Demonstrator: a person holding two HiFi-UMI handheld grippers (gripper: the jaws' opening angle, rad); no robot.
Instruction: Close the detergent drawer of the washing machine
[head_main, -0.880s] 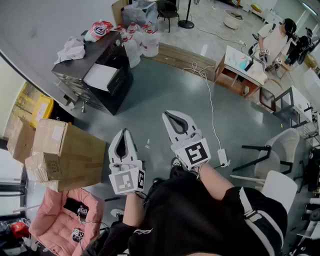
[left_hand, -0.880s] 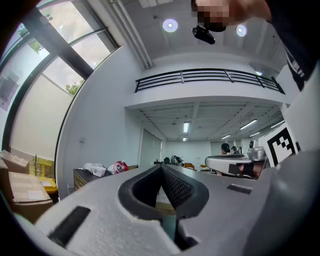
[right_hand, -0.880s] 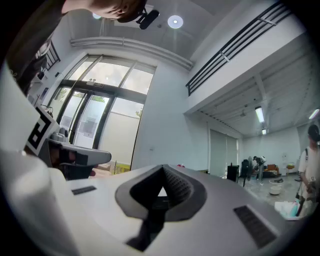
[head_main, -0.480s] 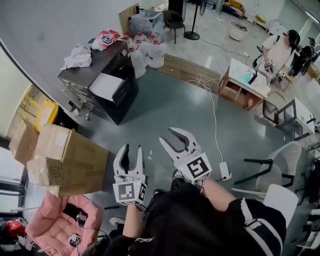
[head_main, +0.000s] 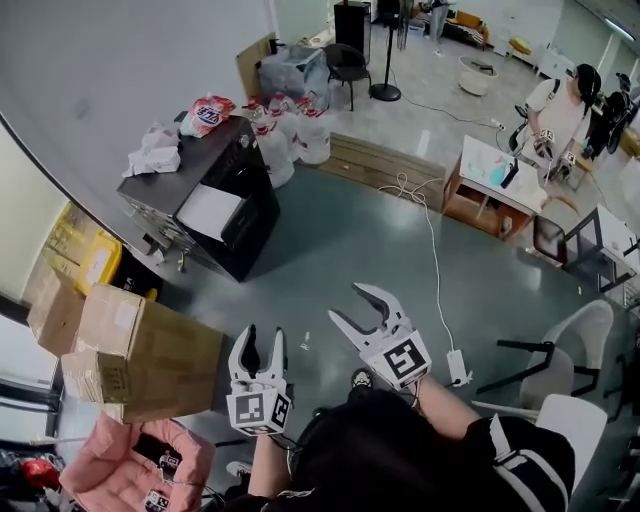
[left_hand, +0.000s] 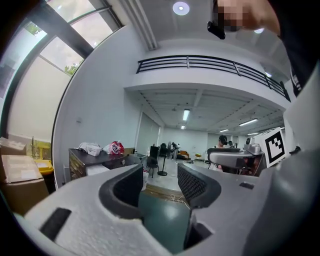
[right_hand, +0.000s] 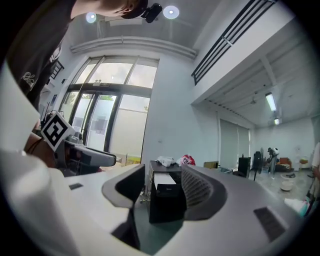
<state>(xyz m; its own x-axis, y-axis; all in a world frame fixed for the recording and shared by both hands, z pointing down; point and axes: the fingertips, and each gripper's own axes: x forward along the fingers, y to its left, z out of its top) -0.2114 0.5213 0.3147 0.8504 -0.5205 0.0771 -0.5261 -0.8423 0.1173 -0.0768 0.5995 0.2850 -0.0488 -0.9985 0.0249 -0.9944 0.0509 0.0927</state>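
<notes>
Black washer (head_main: 252, 205), drawer (head_main: 208, 212) out, left gripper (head_main: 262, 336), right gripper (head_main: 346, 304), fingers (right_hand: 201, 192) apart

Left tool (left_hand: 160, 176) jaws apart, empty; washing machine (left_hand: 82, 162) well ahead, left.

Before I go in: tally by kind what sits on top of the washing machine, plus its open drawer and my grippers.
Red-and-white pouch: 1
Crumpled white bag: 1
Open detergent drawer: 1
Grippers: 2, left gripper and right gripper, both open and empty
Total: 5
</notes>
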